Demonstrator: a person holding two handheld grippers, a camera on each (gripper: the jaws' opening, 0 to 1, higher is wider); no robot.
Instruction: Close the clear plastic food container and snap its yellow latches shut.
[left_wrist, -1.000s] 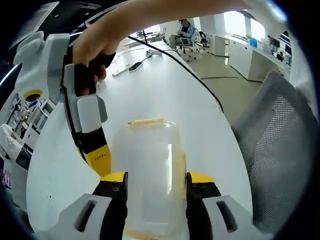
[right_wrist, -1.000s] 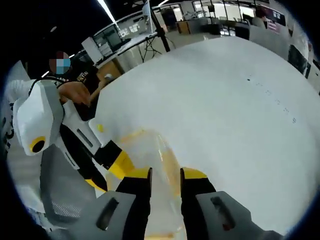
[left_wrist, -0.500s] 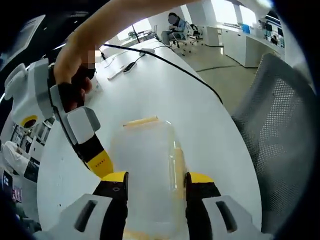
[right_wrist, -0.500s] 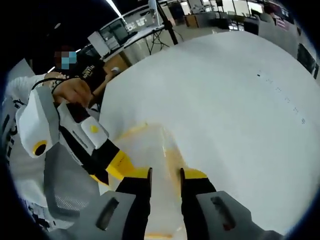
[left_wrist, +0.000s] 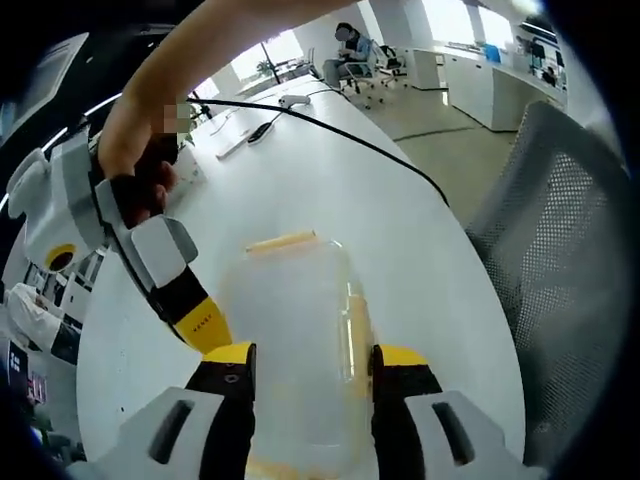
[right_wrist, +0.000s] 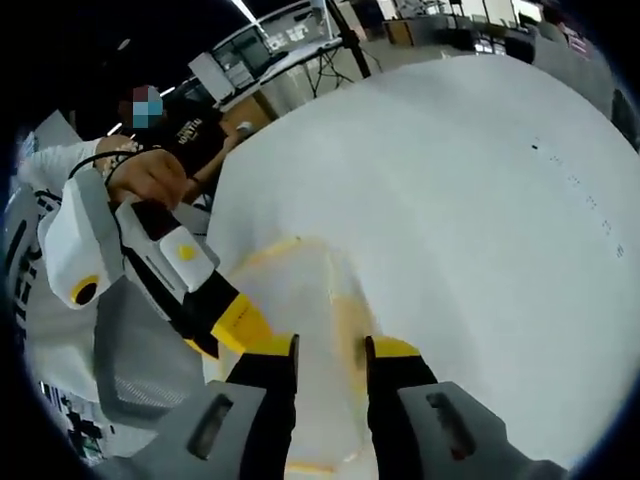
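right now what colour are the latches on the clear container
Yellow: the latches on the clear container show best in the left gripper view.

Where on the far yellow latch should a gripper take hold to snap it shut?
Judging by its pose, take the far yellow latch along its long edge, coming from beyond the clear container: it lies as a flat strip across that end, clear of the right gripper.

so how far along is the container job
Done: the lid seems to lie on the container, which rests on the white table. In hand: the left gripper straddles its near end, and the right gripper is over a yellow latch; whether either is pressing is unclear. Left: I can't tell which latches, such as the far one, are snapped.
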